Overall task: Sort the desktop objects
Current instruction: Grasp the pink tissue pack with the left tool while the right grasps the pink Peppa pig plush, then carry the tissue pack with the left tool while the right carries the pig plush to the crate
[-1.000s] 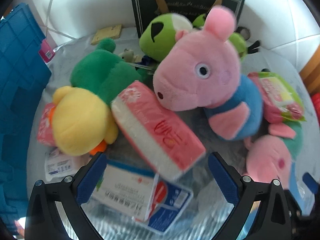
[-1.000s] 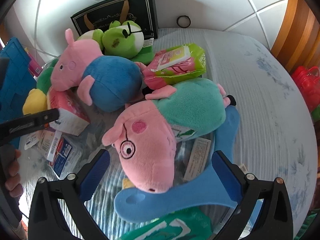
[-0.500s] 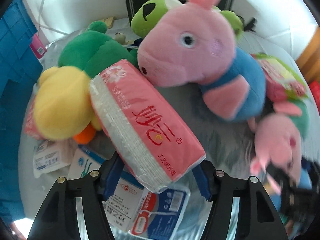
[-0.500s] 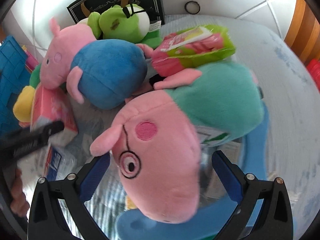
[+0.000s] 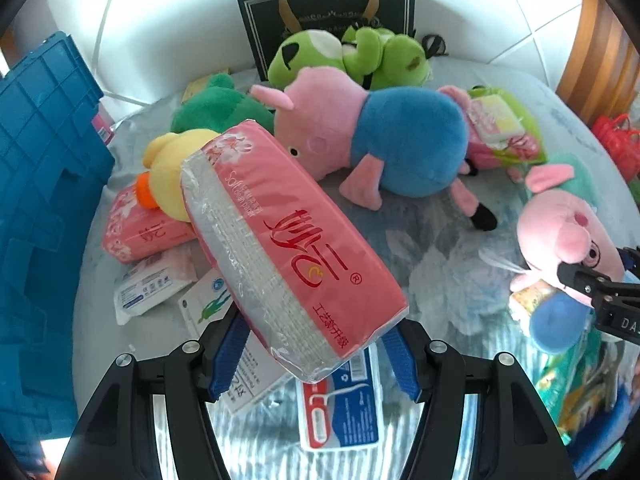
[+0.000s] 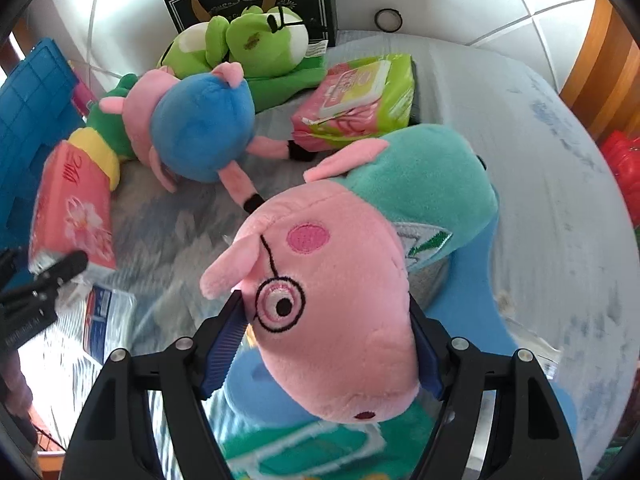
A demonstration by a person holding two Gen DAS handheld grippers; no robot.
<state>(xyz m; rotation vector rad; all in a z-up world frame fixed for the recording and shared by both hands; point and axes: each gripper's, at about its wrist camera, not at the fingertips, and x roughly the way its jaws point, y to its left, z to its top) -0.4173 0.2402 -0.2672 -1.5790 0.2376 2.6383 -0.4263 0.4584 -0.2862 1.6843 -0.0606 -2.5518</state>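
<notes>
Left gripper (image 5: 314, 356) clamped on the near end of a pink tissue pack (image 5: 288, 240), raised tilted above the table (image 5: 420, 240), yellow duck plush (image 5: 170, 176) behind. Right gripper (image 6: 326, 344) pinched around the head of a pink pig plush in teal (image 6: 332, 304), beside a blue-bodied pig plush (image 6: 200, 128).

My tissue pack (image 5: 288, 240) hid most of the leaflets (image 5: 244, 376) beneath; the crate (image 5: 36, 184) ran off-frame, perhaps blue plastic.

Glossy plastic-wrapped tissue pack (image 5: 288, 240); fuzzy pig plush (image 6: 332, 312)
</notes>
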